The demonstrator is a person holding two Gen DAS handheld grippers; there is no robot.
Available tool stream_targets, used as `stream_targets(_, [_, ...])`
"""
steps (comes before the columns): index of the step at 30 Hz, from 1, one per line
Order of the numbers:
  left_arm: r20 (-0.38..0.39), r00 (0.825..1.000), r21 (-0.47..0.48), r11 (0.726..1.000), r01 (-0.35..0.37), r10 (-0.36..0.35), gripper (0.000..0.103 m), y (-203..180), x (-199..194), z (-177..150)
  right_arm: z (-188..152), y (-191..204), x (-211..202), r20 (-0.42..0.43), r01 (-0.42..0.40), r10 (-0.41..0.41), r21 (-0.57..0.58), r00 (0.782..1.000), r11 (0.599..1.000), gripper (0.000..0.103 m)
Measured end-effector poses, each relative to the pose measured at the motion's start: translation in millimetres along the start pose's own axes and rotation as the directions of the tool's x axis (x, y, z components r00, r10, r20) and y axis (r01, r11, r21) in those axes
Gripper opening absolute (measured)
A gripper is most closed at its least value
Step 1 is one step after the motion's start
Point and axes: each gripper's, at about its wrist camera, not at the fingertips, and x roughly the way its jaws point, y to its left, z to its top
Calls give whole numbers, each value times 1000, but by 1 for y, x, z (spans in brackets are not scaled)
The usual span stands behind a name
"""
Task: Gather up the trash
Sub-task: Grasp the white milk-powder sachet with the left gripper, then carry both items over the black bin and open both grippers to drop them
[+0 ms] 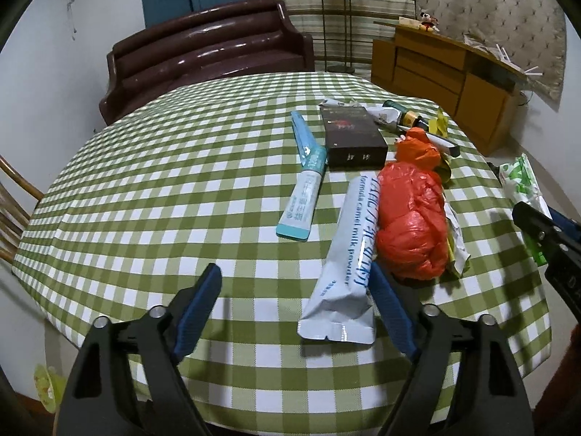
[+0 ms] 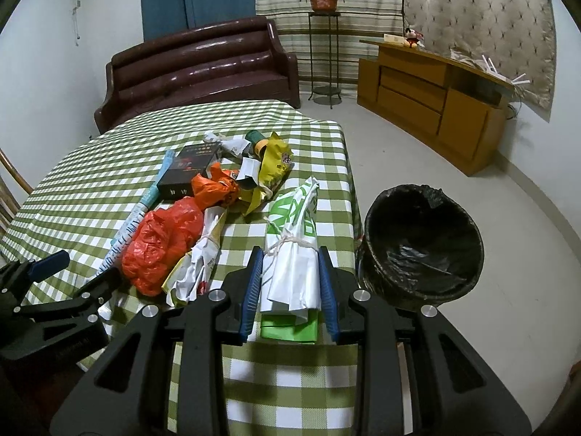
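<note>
Trash lies on a green checked table (image 1: 163,167): a white milk powder sachet (image 1: 345,258), an orange plastic bag (image 1: 410,218), a light blue tube box (image 1: 301,196), a black box (image 1: 350,134) and wrappers behind. My left gripper (image 1: 294,279) is open, its right finger beside the sachet's near end. My right gripper (image 2: 290,265) is shut on a tied white and green bag (image 2: 294,250) at the table's right edge. The bag also shows in the left wrist view (image 1: 521,181). A black-lined bin (image 2: 421,243) stands on the floor to the right.
A yellow wrapper (image 2: 274,160) and crumpled white paper (image 2: 198,269) lie among the trash. A brown sofa (image 2: 196,69) stands behind the table, a wooden cabinet (image 2: 432,98) at the right wall, and a plant stand (image 2: 325,47) at the back.
</note>
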Motion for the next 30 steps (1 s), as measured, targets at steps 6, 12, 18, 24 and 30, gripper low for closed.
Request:
stream_targets(6, [8, 999, 54, 998, 39, -40, 50, -5, 6, -2, -1, 1, 2, -7, 6, -6, -2, 1000, 1000, 29])
stream_targets(12, [2, 994, 60, 992, 108, -108, 32, -5, 7, -5, -2, 1, 8, -19, 9, -9, -3, 1000, 1000, 29])
stream_targets(18, [62, 994, 75, 994, 83, -88, 32, -3, -8, -3, -1, -2, 7, -13, 15, -15, -2, 1000, 1000, 29])
stream_targets(24, [132, 988, 62, 995, 77, -85, 31, -1, -28, 10, 3, -15, 4, 13, 46, -46, 14, 999, 999, 29])
stream_targets(30, [171, 976, 85, 989, 121, -134, 31, -19, -39, 29, 12, -37, -2, 42, 95, -97, 41, 994, 995, 29])
